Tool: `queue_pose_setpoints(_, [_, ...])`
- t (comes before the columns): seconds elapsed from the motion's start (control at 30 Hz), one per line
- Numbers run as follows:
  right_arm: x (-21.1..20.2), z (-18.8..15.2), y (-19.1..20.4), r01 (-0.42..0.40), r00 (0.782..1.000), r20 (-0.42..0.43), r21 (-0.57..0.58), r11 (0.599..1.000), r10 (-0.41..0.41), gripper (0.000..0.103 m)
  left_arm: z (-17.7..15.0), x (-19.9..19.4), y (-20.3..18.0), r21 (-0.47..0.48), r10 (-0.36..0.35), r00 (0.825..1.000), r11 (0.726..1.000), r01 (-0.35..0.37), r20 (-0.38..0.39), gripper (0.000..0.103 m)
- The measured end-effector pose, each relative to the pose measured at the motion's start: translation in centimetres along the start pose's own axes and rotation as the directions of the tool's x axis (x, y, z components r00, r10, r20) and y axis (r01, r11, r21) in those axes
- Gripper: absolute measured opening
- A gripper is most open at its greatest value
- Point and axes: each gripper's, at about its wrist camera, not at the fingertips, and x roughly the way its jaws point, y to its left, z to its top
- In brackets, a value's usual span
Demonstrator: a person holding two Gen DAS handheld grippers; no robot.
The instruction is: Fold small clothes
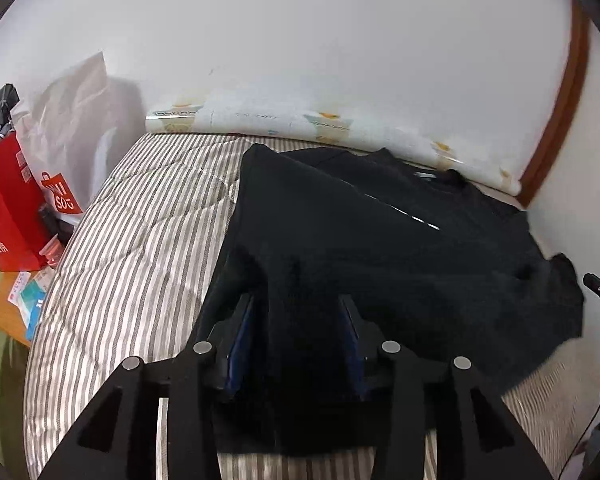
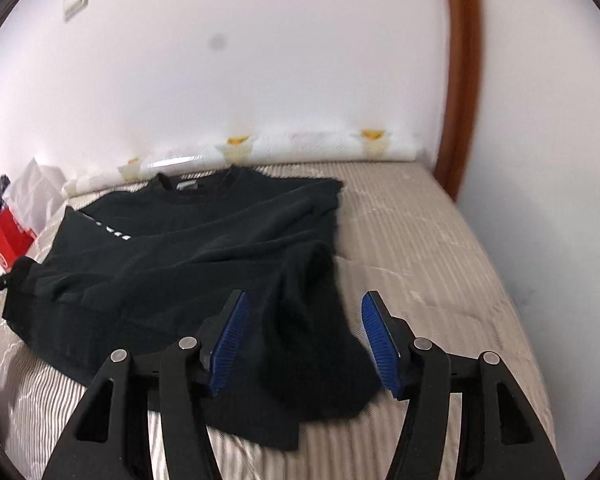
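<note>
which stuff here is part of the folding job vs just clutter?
In the job:
- black long-sleeved top, spread on the striped bed cover
- left gripper, jaws open over its hem
- right gripper, jaws open, fabric between them

Lying about:
- red paper bag
- white plastic bag
- rolled patterned white mat along the wall

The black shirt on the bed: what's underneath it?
The black shirt lies on a striped quilt that shows all around it. Whatever sits directly beneath the shirt's middle is covered, and so is anything tucked inside its folds.
</note>
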Motion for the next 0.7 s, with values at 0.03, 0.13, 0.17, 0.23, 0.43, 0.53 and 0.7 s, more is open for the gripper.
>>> queue_pose_setpoints(0.03, [-0.7,-0.4,-0.7,0.022,1.0,0.01,0.016,1.0,-0.022,0.058,-0.4,-0.5,0.2,-0.005,-0.002,1.0,1.0,0.002,0.003,0.039])
queue_pose_setpoints(0.13, [-1.3,-1.5,-3.1,0.076,0.997,-0.006,0.074,0.994,-0.076,0.055,-1.7,-2.1,1.5,-0.042,-0.009,1.0,0.999,0.01,0.016,0.04])
queue_pose_setpoints(0.17, [-1.1,-1.9,-3.9,0.082,0.996,-0.027,0.096,0.992,-0.08,0.051,-2.1,-2.4,2.0,-0.053,0.0,1.0,0.999,0.001,0.015,0.04])
queue_pose_setpoints(0.23, [-0.6,-2.7,-5.0,0.063,0.996,-0.065,0.14,0.988,-0.054,0.045,-2.9,-2.9,3.0,-0.072,0.02,1.0,0.997,-0.019,0.012,0.04])
queue_pose_setpoints(0.43, [1.3,-4.3,-4.8,0.0,0.994,-0.108,0.189,0.982,0.021,0.045,-5.0,-3.1,6.0,-0.121,0.034,0.999,0.992,-0.038,-0.032,0.04])
queue_pose_setpoints(0.53, [2.7,-4.7,-4.5,-0.004,0.991,-0.132,0.198,0.98,0.031,0.045,-5.4,-2.3,6.9,-0.133,0.017,0.998,0.991,-0.026,-0.066,0.04])
queue_pose_setpoints(0.7, [3.9,-4.7,-4.4,-0.059,0.986,-0.137,0.247,0.967,0.095,0.046,-4.7,-0.8,7.1,-0.131,-0.018,0.997,0.991,0.008,-0.073,0.042])
